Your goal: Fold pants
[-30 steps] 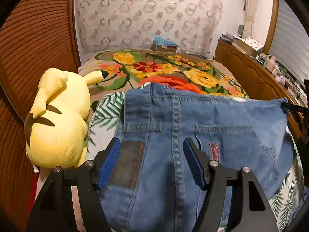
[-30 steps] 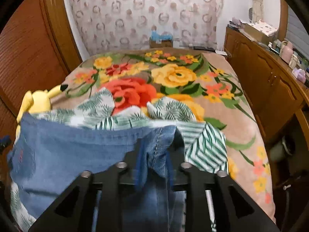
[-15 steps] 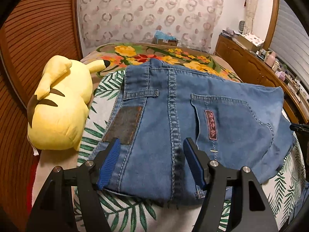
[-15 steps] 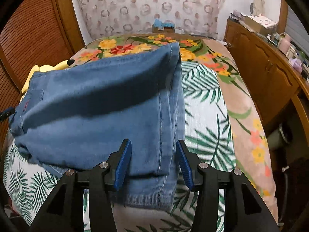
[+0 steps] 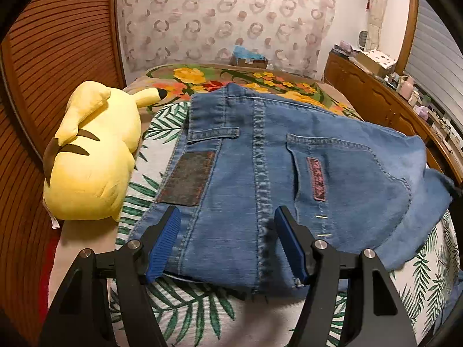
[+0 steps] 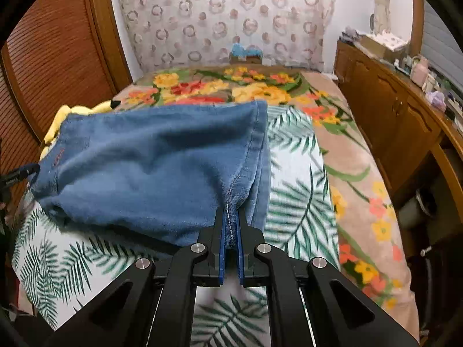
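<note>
Blue denim pants (image 5: 260,173) lie folded on a white sheet printed with green palm leaves (image 5: 185,306), which covers the near part of a bed; a beige blanket with yellow, orange and red flowers (image 6: 260,89) shows beyond it. From the left wrist view, the waistband end faces the camera, with a dark leather patch (image 5: 188,177) near the belt loop and a back pocket bearing a narrow pink label (image 5: 317,179). The left claw (image 5: 227,241) hangs just above the near edge of the pants, its two blue-padded fingers spread wide and holding nothing. From the right wrist view, the right claw (image 6: 230,238) has its blue pads pressed together on a stitched seam at the near edge of the pants, pinching the denim; the cloth there rises in a small ridge toward the claw. A yellow plush toy with black-tipped ears (image 5: 92,156) lies on the bed just beside the pants, on the left. A wooden dresser (image 6: 399,121) crowded with small items runs along the right wall.
</note>
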The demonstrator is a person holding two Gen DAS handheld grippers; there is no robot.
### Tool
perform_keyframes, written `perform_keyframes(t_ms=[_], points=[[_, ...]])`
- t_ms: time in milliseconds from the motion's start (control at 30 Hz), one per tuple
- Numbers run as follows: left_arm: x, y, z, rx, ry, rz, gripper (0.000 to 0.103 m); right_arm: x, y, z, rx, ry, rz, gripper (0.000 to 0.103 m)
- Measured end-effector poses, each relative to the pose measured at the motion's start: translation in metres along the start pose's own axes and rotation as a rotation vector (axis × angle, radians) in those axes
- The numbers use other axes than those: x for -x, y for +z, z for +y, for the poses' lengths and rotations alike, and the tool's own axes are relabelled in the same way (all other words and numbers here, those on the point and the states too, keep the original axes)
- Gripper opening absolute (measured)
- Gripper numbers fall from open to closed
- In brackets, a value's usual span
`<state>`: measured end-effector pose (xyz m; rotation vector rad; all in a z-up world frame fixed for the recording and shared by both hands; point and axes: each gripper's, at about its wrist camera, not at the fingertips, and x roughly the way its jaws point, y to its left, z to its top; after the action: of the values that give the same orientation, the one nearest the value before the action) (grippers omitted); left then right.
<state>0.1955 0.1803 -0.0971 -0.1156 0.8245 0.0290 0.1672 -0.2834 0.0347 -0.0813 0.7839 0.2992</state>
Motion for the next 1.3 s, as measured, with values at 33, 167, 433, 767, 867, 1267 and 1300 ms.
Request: perform_keyframes(t_ms=[33,167,433,767,867,1267,1300], points=[[0.0,0.001,0.002,0.007,0.001,-0.001,0.069,-0.003,-0.006,0.002,0.002,-0.006,0.013,0.006],[0.0,0.002,0.01,0.027,0.012,-0.001,0.07,-0.017,-0.007,0.008,-0.014,-0.039,0.035,0.019],[-0.012,-0.005,0.022,0.042,0.053,0.063,0.074,-0.033,-0.006,0.02,-0.051,-0.067,0.073,0.059],[-0.015,-0.01,0.019,0.039,0.08,0.062,0.075,-0.028,-0.014,0.032,-0.02,-0.044,0.053,0.056],[-0.015,-0.009,0.018,0.037,0.083,0.064,0.074,-0.027,-0.016,0.034,-0.007,-0.002,0.046,0.025],[-0.005,-0.012,0.006,-0.02,0.091,0.049,0.014,-0.025,-0.016,0.029,0.002,0.06,0.008,0.011],[-0.002,-0.012,0.005,-0.024,0.094,0.043,0.013,-0.022,-0.016,0.028,-0.002,0.062,-0.003,0.011]])
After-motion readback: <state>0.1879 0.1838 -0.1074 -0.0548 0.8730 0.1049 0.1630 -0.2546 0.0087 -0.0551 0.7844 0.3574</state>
